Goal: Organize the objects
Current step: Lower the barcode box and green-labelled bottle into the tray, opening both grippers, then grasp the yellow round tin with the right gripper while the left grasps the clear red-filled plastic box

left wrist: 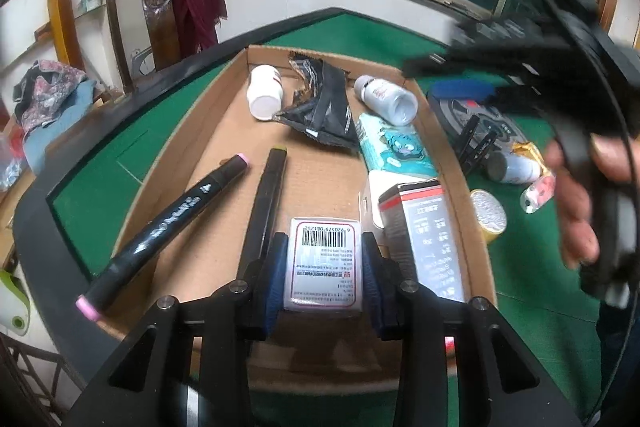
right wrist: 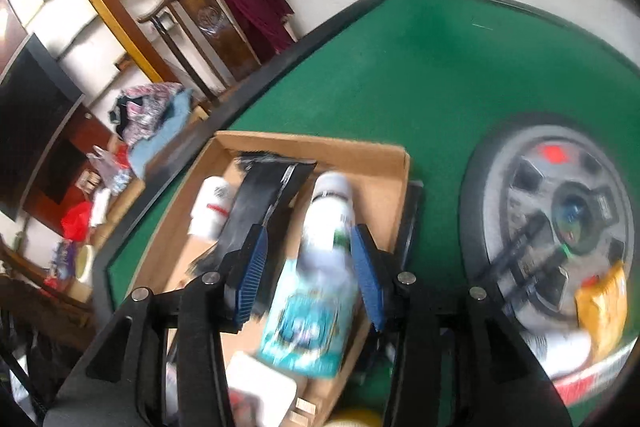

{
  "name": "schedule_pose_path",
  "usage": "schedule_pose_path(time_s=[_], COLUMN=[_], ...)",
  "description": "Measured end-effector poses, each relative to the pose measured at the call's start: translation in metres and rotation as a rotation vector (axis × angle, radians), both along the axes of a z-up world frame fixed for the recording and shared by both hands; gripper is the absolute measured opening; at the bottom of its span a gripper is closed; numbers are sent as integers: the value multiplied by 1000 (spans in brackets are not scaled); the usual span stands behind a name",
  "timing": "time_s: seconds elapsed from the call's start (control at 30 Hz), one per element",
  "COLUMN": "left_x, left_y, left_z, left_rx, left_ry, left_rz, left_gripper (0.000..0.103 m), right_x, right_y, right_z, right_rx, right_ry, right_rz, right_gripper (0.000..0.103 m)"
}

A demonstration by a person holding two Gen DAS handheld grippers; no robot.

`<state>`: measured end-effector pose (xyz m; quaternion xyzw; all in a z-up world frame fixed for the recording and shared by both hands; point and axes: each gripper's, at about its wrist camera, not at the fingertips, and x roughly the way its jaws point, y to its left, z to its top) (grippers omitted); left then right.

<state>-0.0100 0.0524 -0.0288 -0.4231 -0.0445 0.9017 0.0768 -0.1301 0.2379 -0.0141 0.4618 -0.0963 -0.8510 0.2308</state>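
Cardboard tray (left wrist: 224, 131) on the counter (left wrist: 120, 163) already holds our barcoded white box (left wrist: 325, 263), clamped by the left hand-held gripper (left wrist: 325, 277), so we should lower it flat before releasing, while the right hand-held gripper (right wrist: 310, 263) stands open around a blurred white bottle (right wrist: 328, 219).

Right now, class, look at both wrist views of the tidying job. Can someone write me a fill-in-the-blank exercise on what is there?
1. The left gripper is closed on a small white box printed with a ____.
2. The table's felt surface is ____.
3. Two black markers lie inside the ____ tray.
4. The nearer marker's caps are ____.

Missing words: barcode; green; cardboard; pink
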Motion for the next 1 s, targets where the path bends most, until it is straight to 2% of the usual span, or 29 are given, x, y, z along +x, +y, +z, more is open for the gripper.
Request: schedule_pose_path(time_s=[0.13, 0.27, 0.4, 0.47, 0.53, 0.67, 0.87, 1.0], left_x=[11, 20, 28, 32, 35, 38, 41, 41], left_y=[-1, 9, 18, 18, 16, 14, 15, 17], left_z=[16, 33, 38, 36, 34, 29, 27, 26], left_rx=[23, 40, 28, 20, 20, 28, 34, 30], left_ry=[25, 66, 74, 68, 59, 46, 44, 40], left_rz=[11, -6, -8, -1, 1, 3, -24, -38], left_gripper=[33, 47, 47, 47, 47, 47, 47, 47], right_x=[35, 59, 68, 79, 90, 101, 95, 92], right_y=[37, 65, 70, 62, 48, 32, 24, 24], right_z=[1, -13, -25, -26, -24, -24, -40, -43], right_rx=[-71, -92, -90, -58, 27, 147, 263, 243], right_ry=[-33, -66, -92, -74, -24, 66, 134, 173], right_rz=[-31, -55, -42, 36, 126, 224, 236, 237], right_gripper=[42, 51, 51, 51, 51, 51, 51, 51])
